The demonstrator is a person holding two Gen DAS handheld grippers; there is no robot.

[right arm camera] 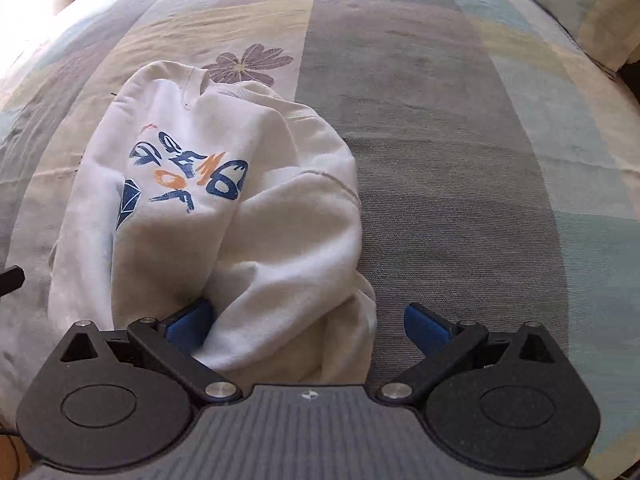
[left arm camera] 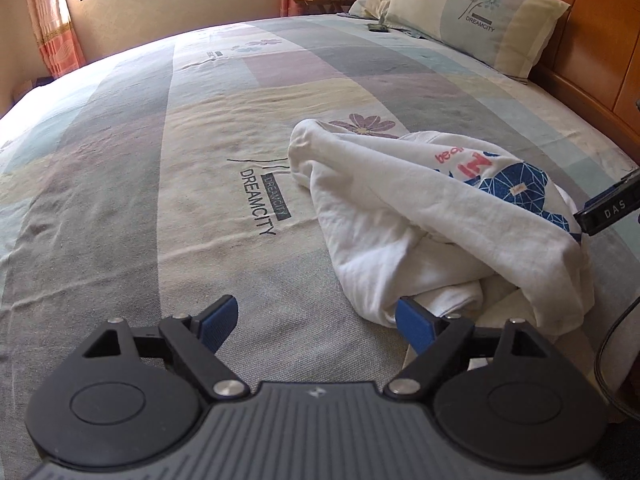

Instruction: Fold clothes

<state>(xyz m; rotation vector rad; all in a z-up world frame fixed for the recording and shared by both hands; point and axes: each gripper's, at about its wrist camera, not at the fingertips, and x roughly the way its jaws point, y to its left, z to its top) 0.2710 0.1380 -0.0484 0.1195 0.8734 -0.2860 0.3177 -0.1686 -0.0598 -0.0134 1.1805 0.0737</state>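
Note:
A white sweatshirt [left arm camera: 420, 216] with a blue and orange print lies bunched on the patterned bedsheet [left arm camera: 200, 184]. My left gripper [left arm camera: 316, 326] is open, low over the sheet, with the heap just beyond its right finger. In the right wrist view the same sweatshirt [right arm camera: 224, 200] lies crumpled ahead and to the left. My right gripper [right arm camera: 308, 326] is open; a sleeve fold lies between its fingers and rests against the left blue pad [right arm camera: 188, 326]. In the left wrist view the other tool's black tip [left arm camera: 608, 210] shows at the sweatshirt's right edge.
Two pillows [left arm camera: 476, 16] lean on the wooden headboard [left arm camera: 592, 40] at the far right. A small dark object [left arm camera: 378, 28] lies near the pillows. A window and orange curtains [left arm camera: 52, 24] stand beyond the bed. A black cable [left arm camera: 612, 352] hangs at the right.

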